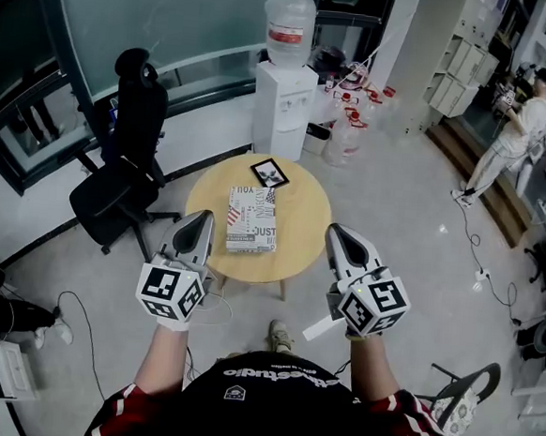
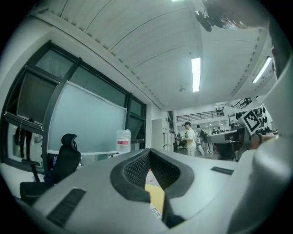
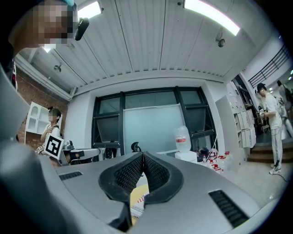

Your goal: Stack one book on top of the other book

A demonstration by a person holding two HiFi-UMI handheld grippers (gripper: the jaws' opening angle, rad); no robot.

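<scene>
A large white book with black and red print (image 1: 252,218) lies flat in the middle of the round wooden table (image 1: 301,219). A small dark book (image 1: 270,173) lies apart from it, near the table's far edge. My left gripper (image 1: 202,220) hovers at the table's near left edge, jaws shut with nothing between them. At the near right edge my right gripper (image 1: 336,232) is likewise shut and empty. In the left gripper view the left gripper (image 2: 149,151) shows its pads meeting, with a strip of table below. The right gripper view shows the right gripper (image 3: 143,155) closed the same way.
A white water dispenser (image 1: 285,91) stands just behind the table, with several bottles (image 1: 349,115) on the floor beside it. A black office chair (image 1: 126,168) is at the left. A person (image 1: 516,137) stands far right. Cables run across the floor.
</scene>
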